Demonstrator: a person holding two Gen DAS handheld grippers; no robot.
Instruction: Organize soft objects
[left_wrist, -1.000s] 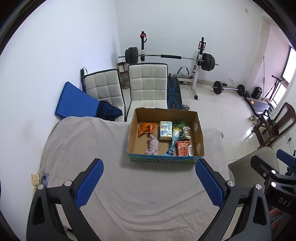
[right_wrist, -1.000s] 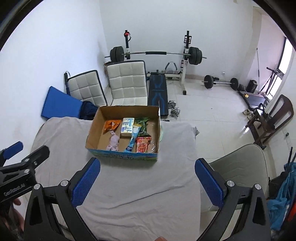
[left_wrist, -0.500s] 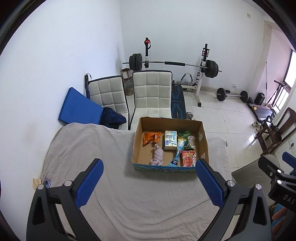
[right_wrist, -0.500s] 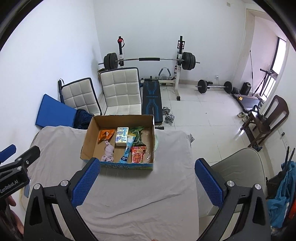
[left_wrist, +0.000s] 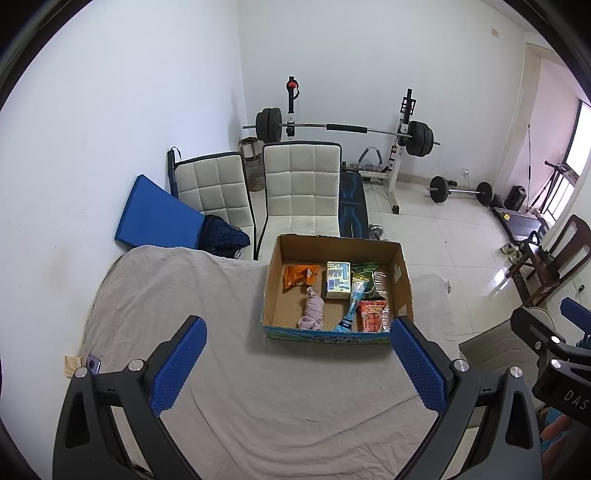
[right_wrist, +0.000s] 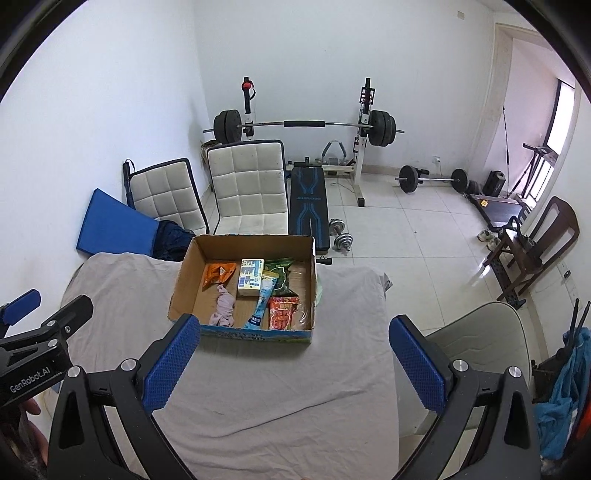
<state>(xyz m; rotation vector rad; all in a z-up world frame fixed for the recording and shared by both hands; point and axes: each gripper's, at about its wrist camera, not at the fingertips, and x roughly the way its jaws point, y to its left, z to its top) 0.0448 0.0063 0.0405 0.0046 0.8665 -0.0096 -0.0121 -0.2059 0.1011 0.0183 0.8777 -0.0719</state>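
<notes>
A cardboard box (left_wrist: 273, 280) (right_wrist: 181, 284) stands at the far middle of the cloth-covered table (left_wrist: 177, 306) (right_wrist: 351, 332). Inside lie a pink cloth (left_wrist: 313, 309) (right_wrist: 224, 308), an orange packet (left_wrist: 298, 276) (right_wrist: 218, 274), a pale carton (left_wrist: 338, 284) (right_wrist: 251, 282), a blue pouch (left_wrist: 351, 306) (right_wrist: 263, 302), a red snack bag (left_wrist: 373, 315) (right_wrist: 282, 313) and green packets (left_wrist: 365, 266) (right_wrist: 281, 271). My left gripper (left_wrist: 297, 360) is open and empty, held high above the near table. My right gripper (right_wrist: 293, 358) is likewise open and empty. Each gripper shows at the other view's edge.
Two white padded chairs (left_wrist: 301, 188) (left_wrist: 214, 192) and a blue mat (left_wrist: 155, 216) stand beyond the table. A weight bench with barbell (right_wrist: 306, 123), dumbbells (right_wrist: 340, 236), a grey chair (right_wrist: 476, 339) to the right and a wooden chair (right_wrist: 535, 236) fill the tiled room.
Both grippers have risen and drawn back, so the box and table look smaller and lower in each view. Both stay open and empty.
</notes>
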